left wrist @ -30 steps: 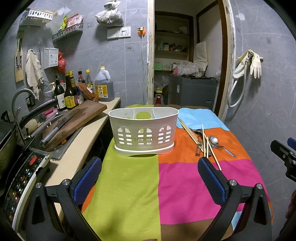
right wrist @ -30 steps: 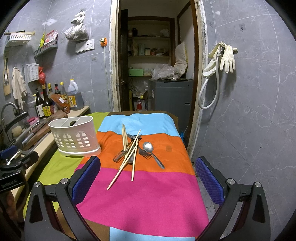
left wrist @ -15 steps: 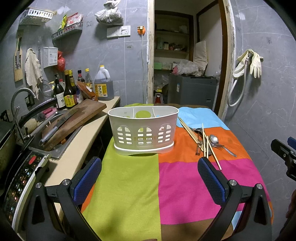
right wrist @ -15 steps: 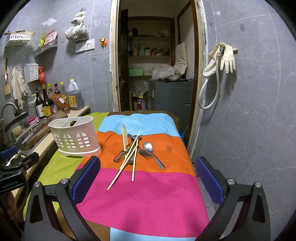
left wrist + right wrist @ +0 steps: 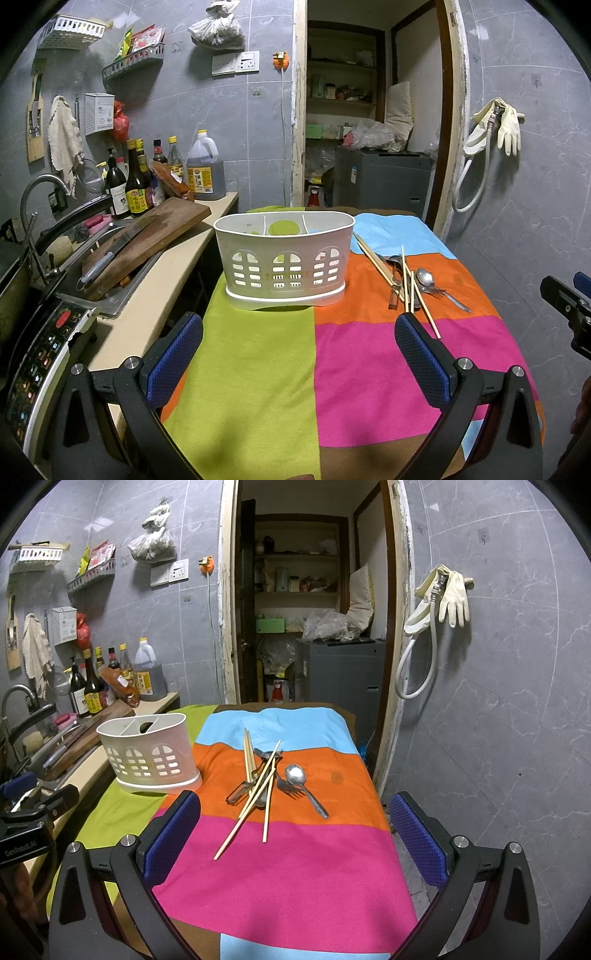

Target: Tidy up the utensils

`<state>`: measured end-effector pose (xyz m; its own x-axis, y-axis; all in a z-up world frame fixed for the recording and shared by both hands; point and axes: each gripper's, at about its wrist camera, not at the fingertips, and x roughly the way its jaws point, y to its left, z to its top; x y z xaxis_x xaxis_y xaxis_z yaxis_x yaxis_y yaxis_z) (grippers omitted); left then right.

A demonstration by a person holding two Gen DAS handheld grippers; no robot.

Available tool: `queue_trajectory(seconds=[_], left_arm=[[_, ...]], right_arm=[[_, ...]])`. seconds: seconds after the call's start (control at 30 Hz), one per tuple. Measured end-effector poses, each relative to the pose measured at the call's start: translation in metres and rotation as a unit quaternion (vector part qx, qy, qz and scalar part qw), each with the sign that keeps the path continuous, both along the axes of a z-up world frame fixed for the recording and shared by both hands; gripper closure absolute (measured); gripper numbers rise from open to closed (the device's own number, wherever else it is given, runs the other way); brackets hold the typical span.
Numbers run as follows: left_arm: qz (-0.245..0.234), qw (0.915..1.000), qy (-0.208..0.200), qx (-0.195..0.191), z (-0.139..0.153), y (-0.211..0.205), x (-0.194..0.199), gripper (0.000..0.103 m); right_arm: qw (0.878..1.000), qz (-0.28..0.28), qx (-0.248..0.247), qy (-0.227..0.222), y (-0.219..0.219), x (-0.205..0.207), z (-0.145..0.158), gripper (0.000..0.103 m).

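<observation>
A table is covered by a cloth (image 5: 258,369) of green, orange, pink and blue blocks. A white caddy (image 5: 284,258), pierced with arched openings and divided into compartments, is set upright on the far part of the green block, its right end over the orange; nothing can be seen standing in it. To its right, on the orange block, a loose pile of utensils is laid: chopsticks (image 5: 255,786) crossed at angles over a fork (image 5: 290,788) and other dark metal pieces that cannot be told apart, with a spoon (image 5: 297,777) just beside them on the right, bowl toward the far end. The longest chopsticks reach onto the pink block. The left gripper (image 5: 299,354) is held above the near cloth, facing the caddy, its blue pads (image 5: 173,358) spread wide with nothing between them. The right gripper (image 5: 295,838) is held likewise over the pink block, facing the pile, jaws wide apart and empty. A counter (image 5: 155,295) with a cutting board (image 5: 147,236) is seen at left.
</observation>
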<state>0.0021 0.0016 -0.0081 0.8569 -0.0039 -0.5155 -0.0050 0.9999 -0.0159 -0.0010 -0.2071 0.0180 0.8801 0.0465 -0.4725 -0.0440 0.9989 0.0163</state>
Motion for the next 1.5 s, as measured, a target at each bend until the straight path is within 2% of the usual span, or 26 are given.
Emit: queue_trajectory(seconds=[0.87,1.13,1.5], left_arm=[[0.0,1.0,-0.001,0.004,0.0,-0.001,0.001,0.001],[-0.005,0.9996,-0.023,0.012,0.011,-0.01,0.017,0.001],[-0.033,0.9987,-0.04,0.001,0.025,-0.021,0.039,0.001]], right_arm=[[1.0,0.0,0.001,0.003,-0.001,0.002,0.0,0.0],[1.0,-0.008,-0.006,0.013,-0.003,0.012,-0.006,0.0],[1.0,-0.019,-0.02,-0.001,-0.012,0.024,0.004,0.0]])
